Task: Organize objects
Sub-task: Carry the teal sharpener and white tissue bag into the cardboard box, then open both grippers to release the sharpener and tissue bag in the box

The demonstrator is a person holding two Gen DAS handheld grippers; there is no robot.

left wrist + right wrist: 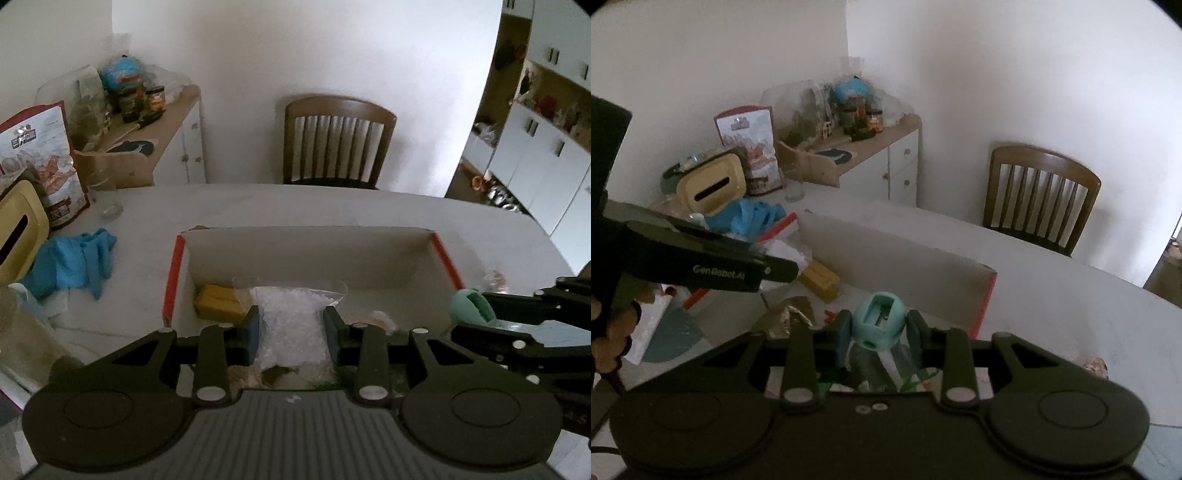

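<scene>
White table [332,206] carries open cardboard box [306,251]. Left hand-held gripper [291,328] clamped on clear bag of white granules [295,321], over box. Right hand-held gripper [875,332] clamped on mint sharpener [878,323]. Yellow block [218,301] inside box. Chair [336,144] beyond.

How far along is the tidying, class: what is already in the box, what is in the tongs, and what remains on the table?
Done: a yellow block already lies in the open box. In hand: the left tongs grip a clear bag of white granules; the right tongs grip a mint-green sharpener-like item, both over the box. Left: a blue cloth and an empty glass on the table.
</scene>
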